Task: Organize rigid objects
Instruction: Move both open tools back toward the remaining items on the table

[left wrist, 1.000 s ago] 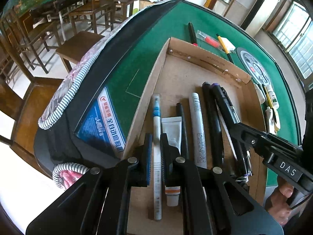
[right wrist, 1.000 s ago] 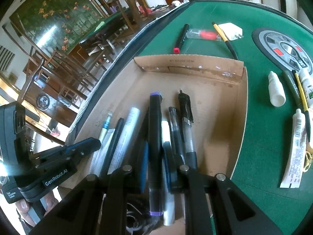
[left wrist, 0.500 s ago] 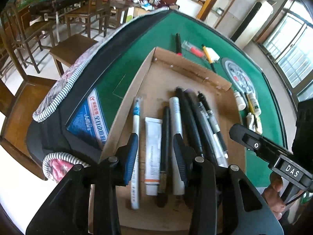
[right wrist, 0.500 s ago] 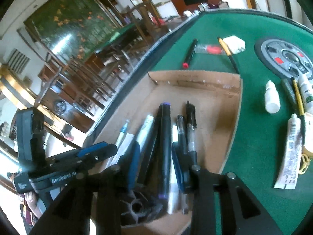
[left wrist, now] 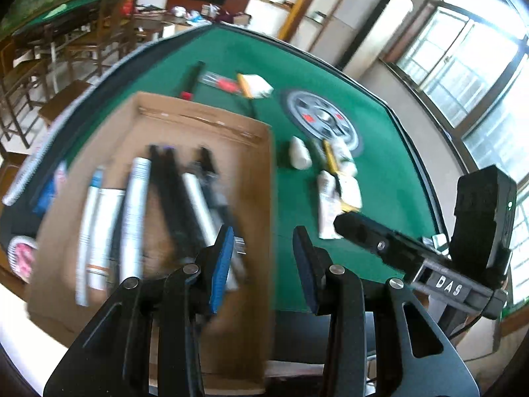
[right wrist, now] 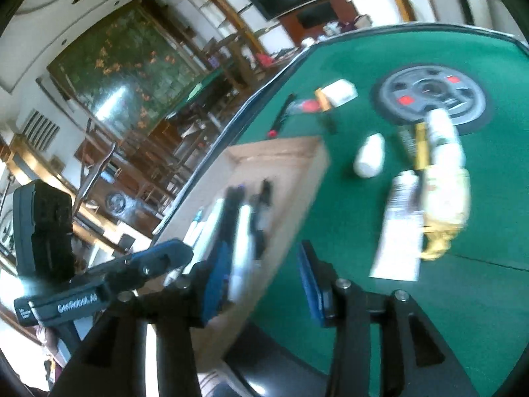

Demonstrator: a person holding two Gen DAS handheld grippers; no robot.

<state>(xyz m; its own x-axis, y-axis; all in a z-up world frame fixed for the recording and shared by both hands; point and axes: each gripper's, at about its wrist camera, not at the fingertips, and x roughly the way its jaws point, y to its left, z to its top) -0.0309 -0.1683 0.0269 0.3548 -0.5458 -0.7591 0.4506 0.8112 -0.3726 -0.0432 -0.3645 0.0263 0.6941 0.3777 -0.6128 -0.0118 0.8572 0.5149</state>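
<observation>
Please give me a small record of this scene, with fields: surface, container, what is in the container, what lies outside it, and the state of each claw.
surface: green table
container: cardboard box, open top
in box: pens and tubes lying side by side, blurred
outside box: small white bottle, more tubes, round grey disc, black pen with red end
left claw: open, holds nothing
right claw: open, holds nothing

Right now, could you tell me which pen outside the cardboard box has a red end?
The black pen lying on the green felt just beyond the cardboard box; the yellow-handled one beside it lacks a red tip.
</observation>
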